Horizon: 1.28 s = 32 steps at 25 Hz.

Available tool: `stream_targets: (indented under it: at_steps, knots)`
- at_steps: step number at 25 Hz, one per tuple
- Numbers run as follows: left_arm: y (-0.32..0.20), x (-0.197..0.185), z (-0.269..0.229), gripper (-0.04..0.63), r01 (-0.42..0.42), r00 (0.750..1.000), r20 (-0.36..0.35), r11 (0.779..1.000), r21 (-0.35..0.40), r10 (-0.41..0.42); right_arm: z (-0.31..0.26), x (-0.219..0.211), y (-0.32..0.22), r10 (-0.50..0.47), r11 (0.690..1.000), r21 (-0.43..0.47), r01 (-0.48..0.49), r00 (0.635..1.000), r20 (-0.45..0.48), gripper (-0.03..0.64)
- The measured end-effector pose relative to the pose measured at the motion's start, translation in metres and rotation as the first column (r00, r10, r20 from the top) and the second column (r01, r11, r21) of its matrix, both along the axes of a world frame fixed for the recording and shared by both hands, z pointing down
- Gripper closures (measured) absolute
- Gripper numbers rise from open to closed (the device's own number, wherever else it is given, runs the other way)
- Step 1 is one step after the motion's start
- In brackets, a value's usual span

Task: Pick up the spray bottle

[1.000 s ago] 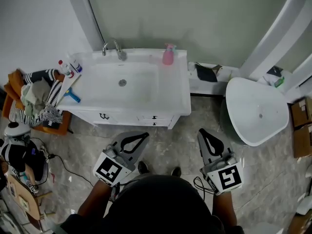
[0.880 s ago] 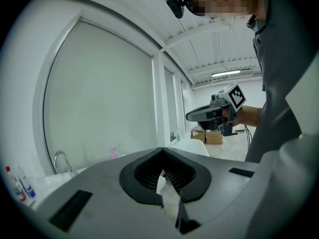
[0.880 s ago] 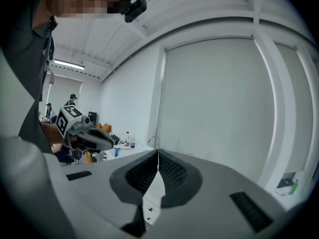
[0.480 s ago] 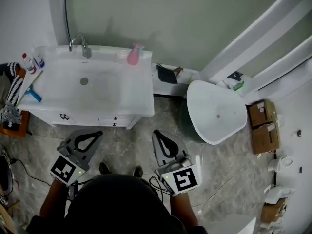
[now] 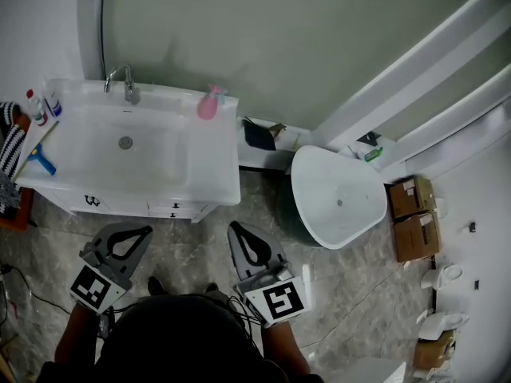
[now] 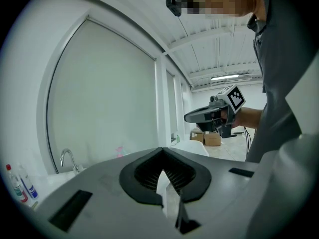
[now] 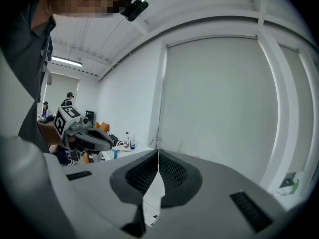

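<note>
The pink spray bottle (image 5: 209, 103) stands upright on the back right corner of the white sink counter (image 5: 215, 166), against the wall. In the left gripper view the bottle (image 6: 119, 152) is a faint pink shape far ahead. My left gripper (image 5: 148, 230) and right gripper (image 5: 232, 225) are held over the floor in front of the sink cabinet, well short of the bottle. Both are shut and hold nothing. The left gripper's tips (image 6: 162, 149) and the right gripper's tips (image 7: 158, 151) meet, with no gap.
A faucet (image 5: 124, 82) rises at the back of the basin. Two small bottles (image 5: 38, 104) and a blue brush (image 5: 40, 162) lie at the counter's left end. A white tub (image 5: 335, 198) stands to the right, with cardboard boxes (image 5: 413, 214) beyond it.
The head view has swung right, so the sink, bottle and both grippers sit further left in the picture. Both grippers stay shut and empty.
</note>
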<state>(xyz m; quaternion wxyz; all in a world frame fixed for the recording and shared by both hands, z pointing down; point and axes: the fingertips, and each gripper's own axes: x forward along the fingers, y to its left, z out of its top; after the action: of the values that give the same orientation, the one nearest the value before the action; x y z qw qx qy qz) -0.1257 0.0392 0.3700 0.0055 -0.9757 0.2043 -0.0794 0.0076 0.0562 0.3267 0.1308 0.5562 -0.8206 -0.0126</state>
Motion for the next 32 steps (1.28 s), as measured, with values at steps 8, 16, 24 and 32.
stream_targets:
  at_steps: [8, 16, 24, 32]
  knots:
    - [-0.012, 0.019, 0.003, 0.591, 0.022, 1.0, 0.015, 1.0, -0.004, -0.022, 0.002, 0.013, -0.018, -0.04, 0.999, 0.002, 0.04, 0.999, 0.017, 0.607]
    - [-0.019, 0.084, 0.002, 0.592, 0.074, 0.996, 0.055, 0.997, -0.008, -0.073, -0.003, 0.081, -0.037, -0.091, 0.996, -0.011, 0.091, 0.995, 0.044, 0.607]
    - [-0.023, 0.128, -0.005, 0.591, 0.125, 0.991, 0.049, 0.992, 0.033, -0.127, 0.005, 0.126, -0.051, -0.149, 0.988, -0.036, 0.151, 0.988, 0.033, 0.607]
    - [-0.017, 0.163, -0.002, 0.592, 0.164, 0.983, 0.073, 0.986, 0.029, -0.166, 0.006, 0.163, -0.05, -0.19, 0.981, -0.028, 0.191, 0.981, 0.046, 0.607]
